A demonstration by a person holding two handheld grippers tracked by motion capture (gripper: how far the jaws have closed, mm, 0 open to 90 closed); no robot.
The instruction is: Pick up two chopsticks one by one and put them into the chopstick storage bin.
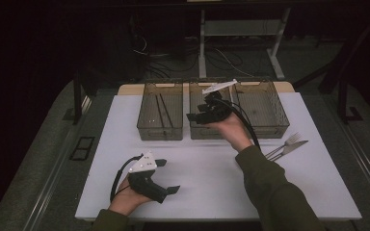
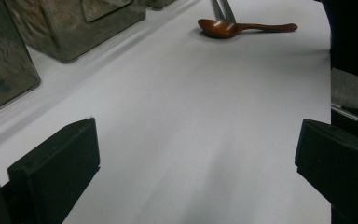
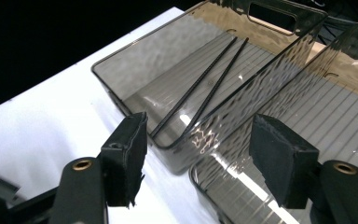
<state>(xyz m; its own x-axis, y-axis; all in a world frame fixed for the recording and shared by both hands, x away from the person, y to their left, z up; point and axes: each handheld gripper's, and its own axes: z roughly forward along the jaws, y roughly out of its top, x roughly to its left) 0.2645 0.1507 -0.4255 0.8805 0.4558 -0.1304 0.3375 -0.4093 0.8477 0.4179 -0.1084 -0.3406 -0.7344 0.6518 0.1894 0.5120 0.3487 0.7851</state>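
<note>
Smoky translucent plastic bin [image 3: 200, 93] holds two black chopsticks [image 3: 209, 86] at my twelve; right gripper [image 3: 198, 165] wide open, empty, left gripper [image 2: 196, 177] likewise. Risk: descending, jaws clip the rim.

The bench [image 1: 212, 168] has a white top over a pale wooden board that shows at its far edge. Three smoky clear bins stand on it in a row along the far side. The left bin [image 1: 160, 111] holds two thin black sticks [image 3: 205, 88] lying on its floor. The middle bin [image 1: 198, 131] stands just right of the left bin, their walls close together, and the right bin [image 1: 262, 109] comes next in the row. Right of the right bin's near corner, a fork [image 1: 285, 143] and a knife [image 1: 293, 149] lie side by side on the white top. A brown wooden spoon [image 2: 242, 28] lies on the bench near them.
</note>
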